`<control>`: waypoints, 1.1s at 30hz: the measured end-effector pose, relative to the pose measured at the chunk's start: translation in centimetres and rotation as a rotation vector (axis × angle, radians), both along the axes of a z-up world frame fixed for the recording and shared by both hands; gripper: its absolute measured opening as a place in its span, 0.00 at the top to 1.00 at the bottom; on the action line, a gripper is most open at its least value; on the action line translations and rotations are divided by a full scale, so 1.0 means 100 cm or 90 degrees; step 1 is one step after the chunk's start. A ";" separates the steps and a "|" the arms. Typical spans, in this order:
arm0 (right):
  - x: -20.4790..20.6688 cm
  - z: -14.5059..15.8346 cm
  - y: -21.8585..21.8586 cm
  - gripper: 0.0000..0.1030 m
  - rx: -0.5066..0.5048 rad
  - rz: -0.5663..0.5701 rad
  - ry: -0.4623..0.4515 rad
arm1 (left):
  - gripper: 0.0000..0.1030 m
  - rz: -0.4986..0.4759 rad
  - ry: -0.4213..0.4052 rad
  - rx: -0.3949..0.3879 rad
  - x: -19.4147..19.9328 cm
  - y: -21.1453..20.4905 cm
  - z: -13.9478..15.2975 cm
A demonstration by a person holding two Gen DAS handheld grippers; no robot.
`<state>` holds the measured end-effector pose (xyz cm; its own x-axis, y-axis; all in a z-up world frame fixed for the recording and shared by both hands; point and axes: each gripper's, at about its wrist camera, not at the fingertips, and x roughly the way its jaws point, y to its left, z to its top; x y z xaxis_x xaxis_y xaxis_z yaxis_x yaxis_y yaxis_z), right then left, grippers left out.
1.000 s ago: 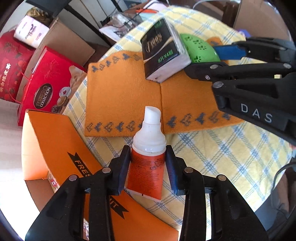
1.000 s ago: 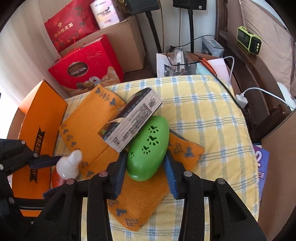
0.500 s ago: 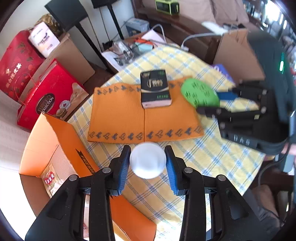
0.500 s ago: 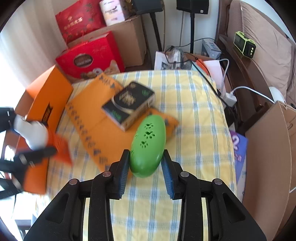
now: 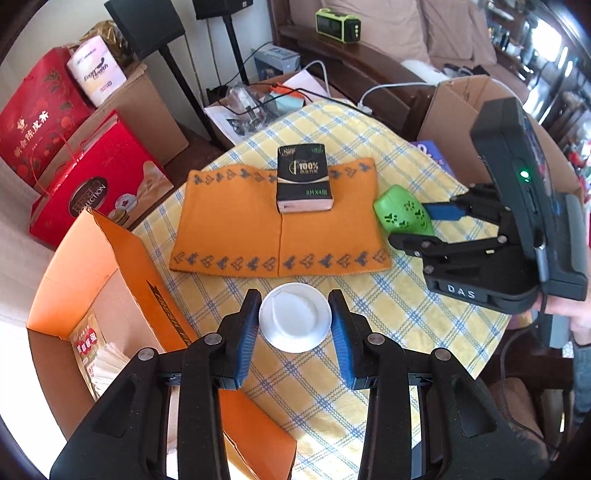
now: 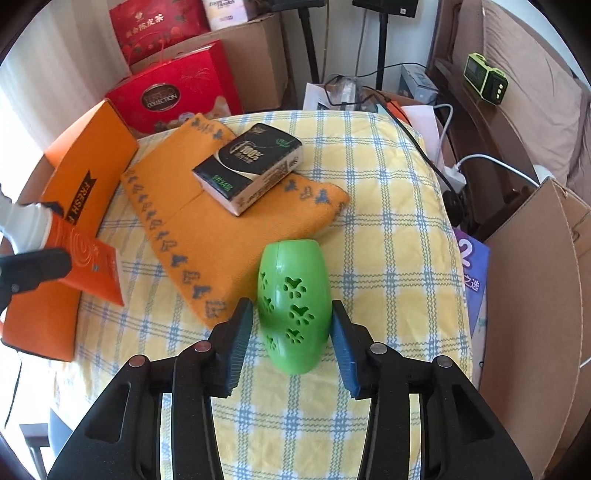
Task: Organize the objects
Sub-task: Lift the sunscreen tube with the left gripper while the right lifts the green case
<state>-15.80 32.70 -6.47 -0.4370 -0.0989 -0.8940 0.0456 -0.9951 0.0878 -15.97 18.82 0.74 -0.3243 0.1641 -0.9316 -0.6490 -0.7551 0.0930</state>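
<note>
Green case [image 6: 293, 308] lifted off orange cloth [image 6: 221, 221].

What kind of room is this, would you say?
Probably a lived-in home living room: a cushioned sofa along the back, a table with a yellow checked tablecloth, and red gift boxes stacked with cardboard cartons on the floor.

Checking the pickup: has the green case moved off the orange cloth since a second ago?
Yes. The green case, held in the right gripper, has come off the orange cloth toward the camera and away from the tissue pack.
</note>
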 end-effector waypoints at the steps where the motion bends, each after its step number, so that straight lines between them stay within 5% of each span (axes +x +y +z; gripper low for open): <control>1: -0.001 -0.002 0.000 0.58 0.004 0.001 -0.003 | 0.66 0.000 0.000 -0.002 0.000 0.000 -0.001; 9: 0.002 -0.004 0.004 0.60 0.002 -0.004 0.004 | 0.66 0.001 0.005 0.001 0.001 -0.001 0.002; 18: 0.013 0.036 0.005 0.60 -0.013 0.000 0.055 | 0.66 0.023 0.026 0.043 0.000 -0.016 0.032; 33: 0.012 0.099 -0.070 0.60 -0.048 0.106 0.106 | 0.67 0.094 0.078 0.112 -0.003 -0.078 0.096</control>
<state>-14.64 25.72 3.41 -0.5494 -0.2457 -0.7986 0.2290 -0.9635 0.1389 -16.25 10.98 10.38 -0.4655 0.2632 -0.8450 -0.5226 -0.8523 0.0224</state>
